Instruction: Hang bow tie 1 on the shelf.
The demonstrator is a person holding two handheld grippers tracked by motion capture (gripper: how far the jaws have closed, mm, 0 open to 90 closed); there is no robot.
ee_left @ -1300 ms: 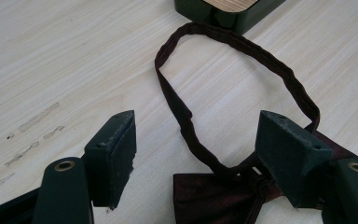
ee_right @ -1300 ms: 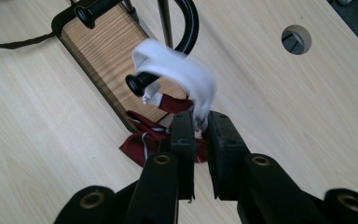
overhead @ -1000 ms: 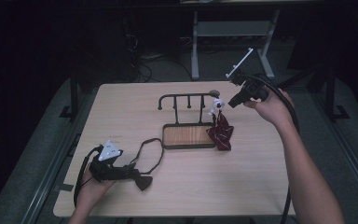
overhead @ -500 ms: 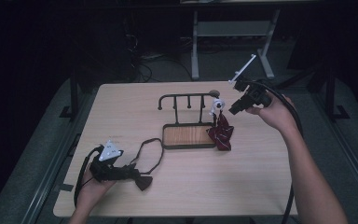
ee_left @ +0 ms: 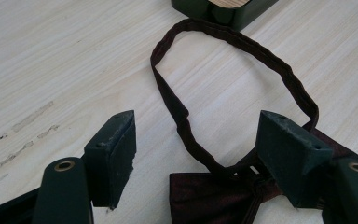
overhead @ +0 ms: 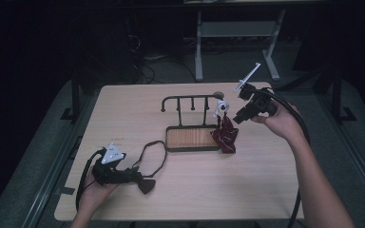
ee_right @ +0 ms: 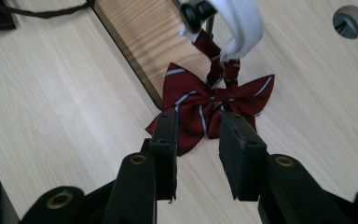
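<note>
Right gripper view shows the right gripper (ee_right: 198,135), jaws just opening, empty above the hung striped bow tie (ee_right: 205,105); next, the left gripper (ee_left: 205,154), spread wide, must clamp the maroon bow tie (ee_left: 214,191) beneath it.

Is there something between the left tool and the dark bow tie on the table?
Nothing visible. The left tool is open, and the dark bow tie already lies between its jaws on the table, its strap looping ahead.

Striped red bow tie (ee_right: 208,103) hangs off rack; dark one (ee_left: 223,191) lies flat.
</note>
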